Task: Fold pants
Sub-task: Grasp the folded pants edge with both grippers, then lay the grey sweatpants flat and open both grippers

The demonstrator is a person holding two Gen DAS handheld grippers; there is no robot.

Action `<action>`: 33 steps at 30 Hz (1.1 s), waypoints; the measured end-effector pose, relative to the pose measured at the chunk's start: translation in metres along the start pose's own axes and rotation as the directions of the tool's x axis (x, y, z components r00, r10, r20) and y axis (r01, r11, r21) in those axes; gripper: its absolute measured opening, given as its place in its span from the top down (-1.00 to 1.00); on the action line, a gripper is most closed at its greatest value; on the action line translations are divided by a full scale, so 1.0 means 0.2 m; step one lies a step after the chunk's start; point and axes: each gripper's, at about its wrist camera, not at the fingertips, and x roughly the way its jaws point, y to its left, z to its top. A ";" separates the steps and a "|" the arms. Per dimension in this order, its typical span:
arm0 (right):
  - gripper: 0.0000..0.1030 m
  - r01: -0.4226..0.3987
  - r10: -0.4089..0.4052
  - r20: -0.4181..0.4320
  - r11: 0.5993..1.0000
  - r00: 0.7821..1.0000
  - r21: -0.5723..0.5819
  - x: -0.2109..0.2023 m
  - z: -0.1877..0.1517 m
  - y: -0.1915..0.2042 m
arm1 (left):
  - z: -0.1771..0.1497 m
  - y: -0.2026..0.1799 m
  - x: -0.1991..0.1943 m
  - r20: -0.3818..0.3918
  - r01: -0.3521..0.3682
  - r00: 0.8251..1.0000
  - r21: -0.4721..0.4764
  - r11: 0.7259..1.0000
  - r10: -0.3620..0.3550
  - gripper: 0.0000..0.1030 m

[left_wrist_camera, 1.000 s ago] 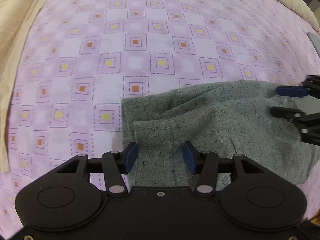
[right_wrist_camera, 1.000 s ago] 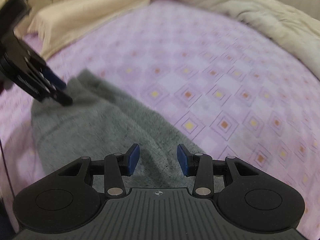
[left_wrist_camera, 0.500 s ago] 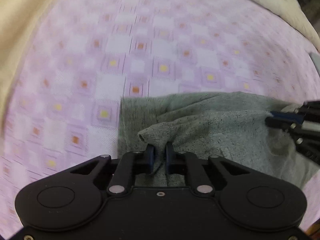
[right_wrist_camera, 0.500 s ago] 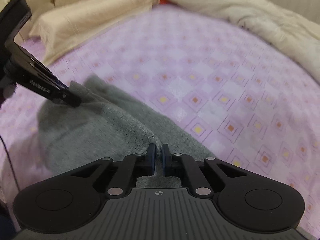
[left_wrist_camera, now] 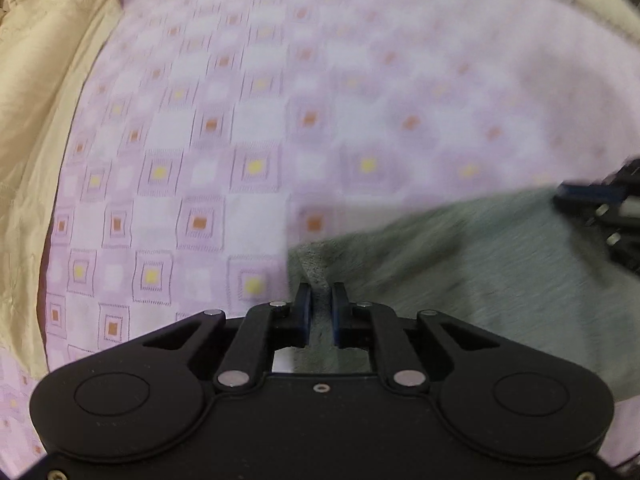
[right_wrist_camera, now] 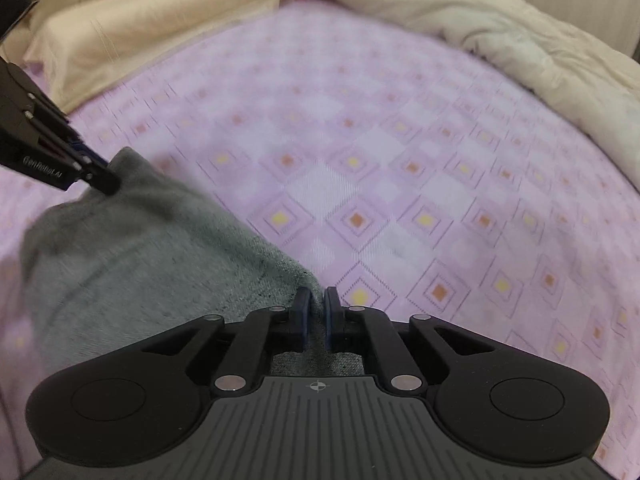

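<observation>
Both claws were pinched tight on the gray pants (right_wrist_camera: 132, 248): left claw (left_wrist_camera: 320, 300) at one corner, right claw (right_wrist_camera: 316, 298) at another, cloth raised over the purple-patterned bed (right_wrist_camera: 400, 184).

The grey-green speckled pants (right_wrist_camera: 132, 256) are a thick, matt, fuzzy knit cloth. The lilac bedsheet with square motifs (right_wrist_camera: 400, 184) is a thin woven cloth with a fine ribbed weave and slight sheen. At ten o'clock, the beige pillow (right_wrist_camera: 132, 28) looks like glossy satin. At two o'clock, the cream quilt (right_wrist_camera: 520, 40) is matt and crumpled. The black left gripper (left_wrist_camera: 320, 312) and black right gripper (right_wrist_camera: 316, 312) are matt plastic with shiny metal rivets and blue pads (right_wrist_camera: 304, 312).
</observation>
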 end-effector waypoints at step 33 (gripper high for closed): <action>0.41 0.043 -0.053 0.005 0.854 0.999 0.519 -0.80 -0.92 0.13 | -0.60 -0.49 -0.11 0.052 -0.042 0.998 0.265 0.963 0.029 0.00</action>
